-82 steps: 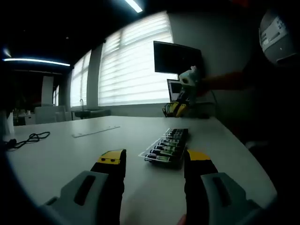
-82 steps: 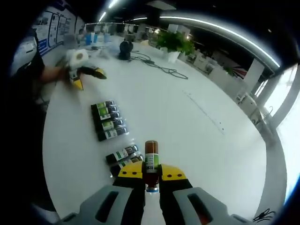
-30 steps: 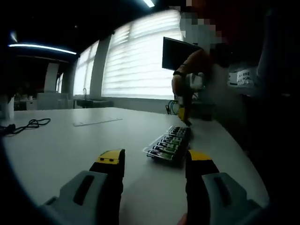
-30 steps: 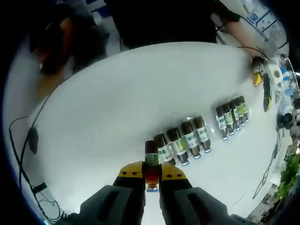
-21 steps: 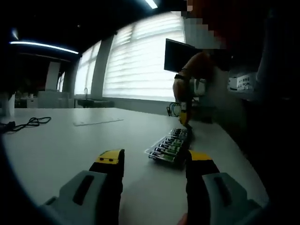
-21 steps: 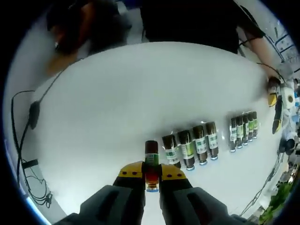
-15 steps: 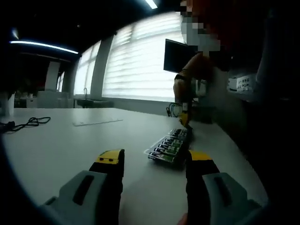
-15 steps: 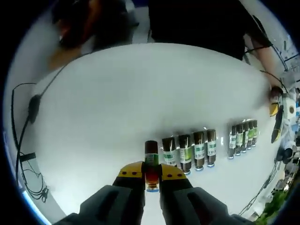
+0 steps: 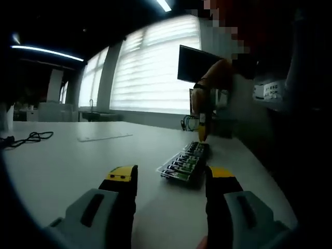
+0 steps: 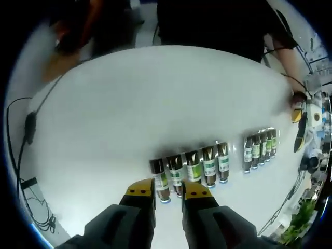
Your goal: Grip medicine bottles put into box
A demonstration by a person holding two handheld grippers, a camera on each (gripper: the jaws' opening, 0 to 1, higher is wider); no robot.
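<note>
Small brown medicine bottles with green and white labels lie in two rows on the white table (image 10: 129,98): a near row (image 10: 193,171) and a far group (image 10: 259,148). My right gripper (image 10: 167,189) is open, its yellow-tipped jaws on either side of the base of the row's leftmost bottle (image 10: 159,179), which lies on the table. In the left gripper view the bottles lie in a shallow clear tray (image 9: 182,167). My left gripper (image 9: 171,176) hovers open and empty in front of it. A hand holds the right gripper (image 9: 201,129) above the tray's far end.
A dark-clothed person (image 10: 207,21) stands at the table's far edge. A black cable (image 10: 28,127) lies at the left. The left gripper (image 10: 300,122) and small items sit at the right edge. A dark monitor (image 9: 199,65) stands before bright blinds.
My right gripper has opened and let go of the bottle, which now lies at the left end of the near row. The left gripper has stayed open and nearly still.
</note>
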